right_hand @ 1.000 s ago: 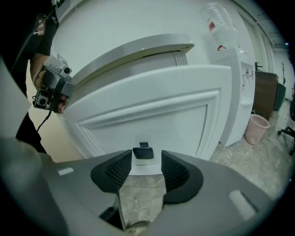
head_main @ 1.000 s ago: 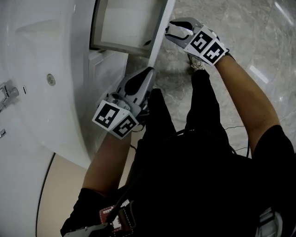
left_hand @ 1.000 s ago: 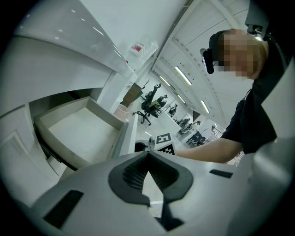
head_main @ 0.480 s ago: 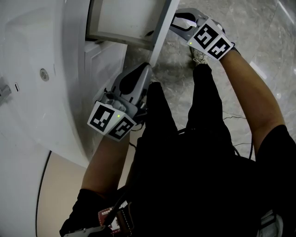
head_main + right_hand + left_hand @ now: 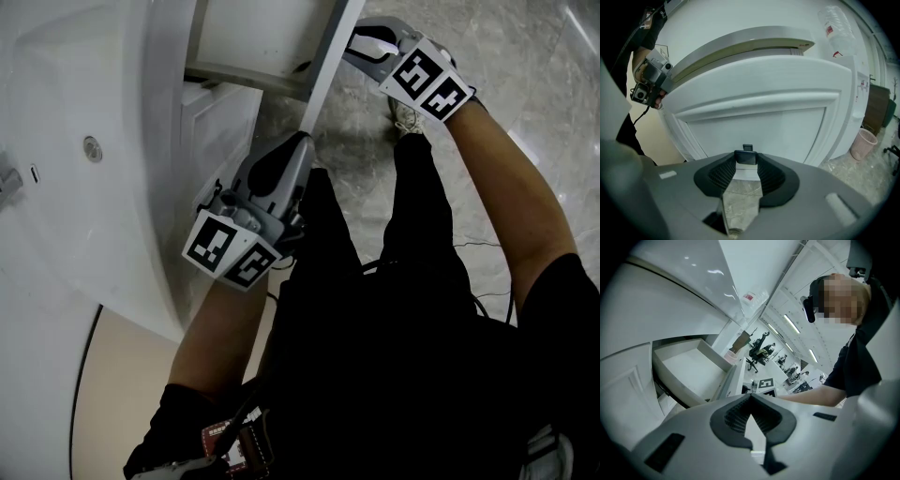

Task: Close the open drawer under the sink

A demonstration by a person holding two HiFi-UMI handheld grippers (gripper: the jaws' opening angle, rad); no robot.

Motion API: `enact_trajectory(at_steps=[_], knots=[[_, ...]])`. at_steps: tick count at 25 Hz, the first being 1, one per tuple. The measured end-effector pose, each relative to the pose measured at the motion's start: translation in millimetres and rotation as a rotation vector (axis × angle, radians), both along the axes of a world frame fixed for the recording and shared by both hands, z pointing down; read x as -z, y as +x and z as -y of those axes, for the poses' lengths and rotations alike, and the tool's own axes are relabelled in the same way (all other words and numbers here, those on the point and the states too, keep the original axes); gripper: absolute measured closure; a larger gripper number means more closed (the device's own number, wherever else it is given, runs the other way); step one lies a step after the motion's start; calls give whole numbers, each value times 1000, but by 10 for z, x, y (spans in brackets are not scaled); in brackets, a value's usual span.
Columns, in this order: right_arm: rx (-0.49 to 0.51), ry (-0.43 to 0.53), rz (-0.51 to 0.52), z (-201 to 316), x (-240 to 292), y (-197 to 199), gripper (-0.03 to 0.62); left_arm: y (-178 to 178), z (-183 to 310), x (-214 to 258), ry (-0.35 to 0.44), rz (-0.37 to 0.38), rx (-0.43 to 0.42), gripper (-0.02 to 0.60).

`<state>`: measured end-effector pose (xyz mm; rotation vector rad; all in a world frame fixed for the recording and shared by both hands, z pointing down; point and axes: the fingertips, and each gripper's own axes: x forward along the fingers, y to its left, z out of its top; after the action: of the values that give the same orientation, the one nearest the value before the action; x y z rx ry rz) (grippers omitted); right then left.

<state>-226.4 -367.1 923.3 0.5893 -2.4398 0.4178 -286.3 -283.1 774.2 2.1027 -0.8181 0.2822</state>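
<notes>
With the drawer standing open under the sink, the right tongs pinch its front's small dark knob and the left tongs wait closed and empty beside its front; next, I'd judge, comes a straight push inward.

Head view: above drawer, facing steeply down. Left gripper view: low beside drawer, tilted up, looking into its open interior. Right gripper view: close before drawer, facing its front panel. Drawer shared by all three.
</notes>
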Motion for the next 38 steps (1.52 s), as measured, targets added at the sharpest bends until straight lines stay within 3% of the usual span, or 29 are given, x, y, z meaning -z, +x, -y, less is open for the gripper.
enact_trajectory(at_steps=[13,29,38], knots=[[8,-2,-5,182,16,-267,454,-254,65,68,13,-8,18,581],[-25,27,24,226,0,-322,454,-260,-125,-11,37,11,11,581],[1,18,16,410,15,-580,454,-446,-19,-7,18,-7,42,581]])
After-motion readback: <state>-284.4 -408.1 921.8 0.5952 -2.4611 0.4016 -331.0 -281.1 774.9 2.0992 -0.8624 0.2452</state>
